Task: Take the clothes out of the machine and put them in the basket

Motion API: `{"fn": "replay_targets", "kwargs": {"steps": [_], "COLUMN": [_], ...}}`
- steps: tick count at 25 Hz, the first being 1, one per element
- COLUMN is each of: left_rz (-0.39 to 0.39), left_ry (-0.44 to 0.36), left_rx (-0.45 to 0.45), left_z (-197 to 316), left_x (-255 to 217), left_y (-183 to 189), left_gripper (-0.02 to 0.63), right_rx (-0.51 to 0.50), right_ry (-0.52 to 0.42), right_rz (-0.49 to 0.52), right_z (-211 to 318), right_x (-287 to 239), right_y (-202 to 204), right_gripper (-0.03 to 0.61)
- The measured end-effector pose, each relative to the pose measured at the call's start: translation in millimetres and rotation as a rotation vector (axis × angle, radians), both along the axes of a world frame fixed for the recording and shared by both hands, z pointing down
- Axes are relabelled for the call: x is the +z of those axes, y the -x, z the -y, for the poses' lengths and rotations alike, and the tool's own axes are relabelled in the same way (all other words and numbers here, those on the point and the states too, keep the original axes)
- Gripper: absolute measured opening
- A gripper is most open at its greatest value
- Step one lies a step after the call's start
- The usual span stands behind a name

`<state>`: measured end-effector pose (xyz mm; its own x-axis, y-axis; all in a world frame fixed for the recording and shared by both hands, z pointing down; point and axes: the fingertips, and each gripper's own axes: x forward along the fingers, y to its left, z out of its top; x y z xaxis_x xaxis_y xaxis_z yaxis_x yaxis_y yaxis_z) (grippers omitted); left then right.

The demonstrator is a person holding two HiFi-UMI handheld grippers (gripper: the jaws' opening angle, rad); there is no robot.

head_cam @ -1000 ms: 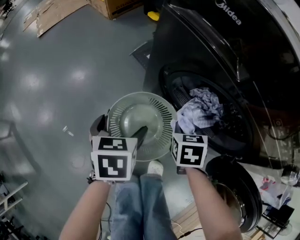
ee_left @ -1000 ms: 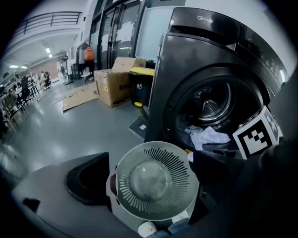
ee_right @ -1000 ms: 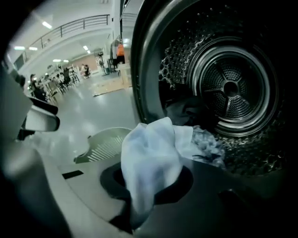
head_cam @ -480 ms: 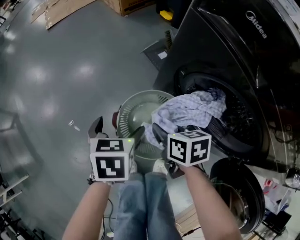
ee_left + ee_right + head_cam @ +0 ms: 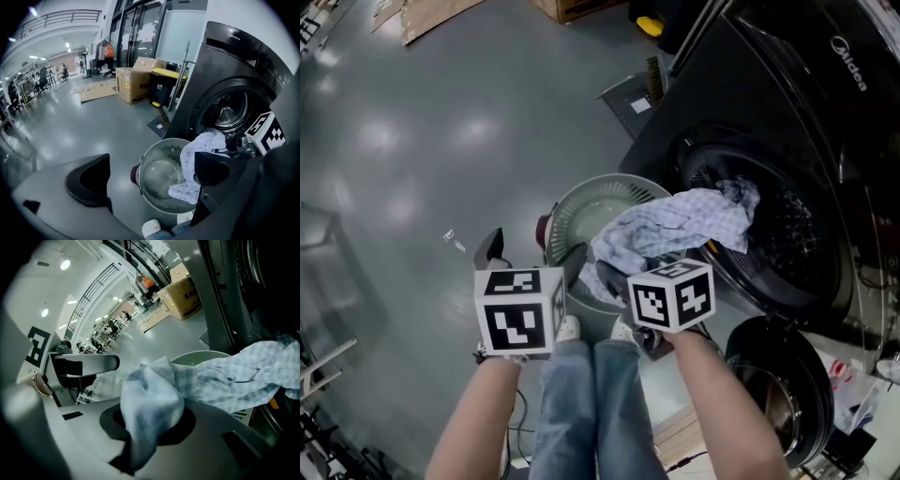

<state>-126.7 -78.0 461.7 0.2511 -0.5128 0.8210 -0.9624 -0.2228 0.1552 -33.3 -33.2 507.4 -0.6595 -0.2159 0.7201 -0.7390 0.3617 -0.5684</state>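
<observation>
Between the jaws of the right gripper (image 5: 612,279) a bunched corner of a blue-and-white checked garment (image 5: 675,225) was pinched. The jaws stood narrow, having just eased a shade wider, yet the cloth was plainly between them. From that pinch the garment ran ahead and to the gripper's right in one long, rumpled band. Its far end lay on the lip of the drum opening (image 5: 787,234) of the black washing machine (image 5: 769,103). Its long axis therefore ran from jaws to drum, spanning the right side of the round, slatted, pale green basket (image 5: 574,217), which sat just ahead of and below the gripper.

Only the near part of the cloth hung over the basket. The rest looked thin, limp and creased (probably light, and apt to trail rather than drop cleanly).

Just to the right gripper's left, the left gripper (image 5: 151,174) hovered with its jaws wide apart and nothing in them, aimed down at the basket's hollow. The right gripper was the one on the cloth. The left seemed the nearer to the basket's bare side. The tail likely had to be drawn clear of the drum before any release.
</observation>
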Motion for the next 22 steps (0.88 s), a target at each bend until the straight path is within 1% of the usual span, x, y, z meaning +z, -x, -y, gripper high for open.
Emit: {"fn": "replay_targets", "kwargs": {"steps": [1, 2, 3, 4, 7, 11, 15, 18, 20, 22], "left_rz": [-0.001, -0.002, -0.004, -0.006, -0.01, -0.001, 0.002, 0.007, 0.008, 0.007], "left_ry": [0.001, 0.003, 0.004, 0.005, 0.005, 0.001, 0.009, 0.01, 0.013, 0.012], "left_rx": [0.0, 0.0, 0.001, 0.002, 0.015, 0.026, 0.03, 0.027, 0.028, 0.031], "left_z": [-1, -1, -2, -2, -3, -2, -2, -2, -2, -2], "left_x": [1, 1, 2, 2, 3, 7, 14, 17, 19, 22], "left_y": [0, 0, 0, 0, -2, -3, -6, -9, -12, -17], "left_gripper": [0.565, 0.565, 0.565, 0.565, 0.565, 0.565, 0.565, 0.565, 0.565, 0.565], "right_rx": [0.003, 0.013, 0.028, 0.044, 0.053, 0.072, 0.064, 0.047, 0.048, 0.058], "right_ry": [0.013, 0.025, 0.03, 0.02, -0.041, -0.068, -0.144, -0.159, -0.161, -0.165], "right_rz": [-0.009, -0.01, -0.013, -0.032, -0.156, -0.241, -0.358, -0.414, -0.449, -0.506], "right_z": [-1, -2, -2, 0, 6, 12, 20, 22, 24, 27], "right_x": [4, 8, 12, 15, 25, 33, 39, 44, 48, 51], "right_y": [-1, -1, -2, -4, -21, -41, -69, -87, -101, -120], "right_gripper": [0.083, 0.149, 0.357, 0.502, 0.508, 0.509, 0.508, 0.508, 0.508, 0.508]}}
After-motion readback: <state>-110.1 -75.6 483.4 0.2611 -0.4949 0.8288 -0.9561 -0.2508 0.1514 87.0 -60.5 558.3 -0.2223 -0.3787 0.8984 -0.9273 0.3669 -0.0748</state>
